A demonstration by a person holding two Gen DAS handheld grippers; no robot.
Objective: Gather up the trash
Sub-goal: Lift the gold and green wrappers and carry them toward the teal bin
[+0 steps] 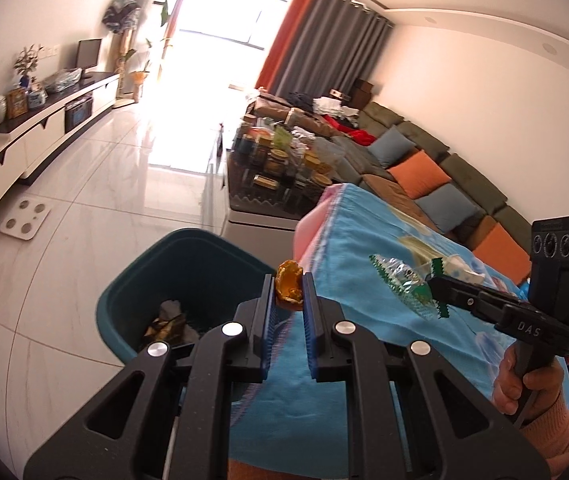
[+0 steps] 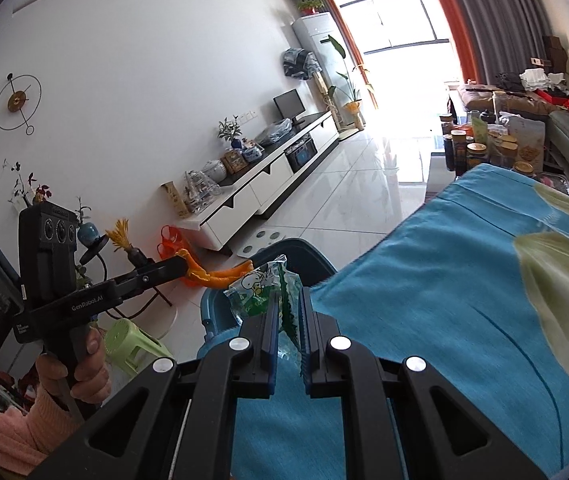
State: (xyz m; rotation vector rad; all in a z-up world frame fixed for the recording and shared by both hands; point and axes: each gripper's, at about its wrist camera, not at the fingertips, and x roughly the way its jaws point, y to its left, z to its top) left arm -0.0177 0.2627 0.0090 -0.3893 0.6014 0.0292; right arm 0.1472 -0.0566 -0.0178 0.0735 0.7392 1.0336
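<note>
A bright living room with pale glossy floor tiles (image 1: 96, 184) spreads out beyond a table draped in a blue cloth (image 1: 364, 272) printed with pale flowers, whose near edge runs diagonally past a teal bin (image 1: 188, 264) standing on the floor just beside it, at about 9 o'clock of the cloth in the left wrist view. Open floor lies beyond the bin toward a long white TV cabinet (image 2: 268, 184) along the wall; a crowded coffee table (image 1: 276, 160) and a sofa with orange and blue cushions (image 1: 420, 176) sit farther back at 1 o'clock. The left gripper (image 1: 289, 286) is clenched on a piece of orange peel (image 1: 289, 284), held at the cloth's edge next to the bin's rim, with dark scraps already lying in the bin. The right gripper (image 2: 286, 308) pinches a crinkled clear-and-green snack wrapper (image 2: 262, 292) showing a cartoon dog, above the cloth edge near the bin. "DAS" reads on the right gripper's body in the left view; "GenRobot.AI" reads on the left gripper's.
</note>
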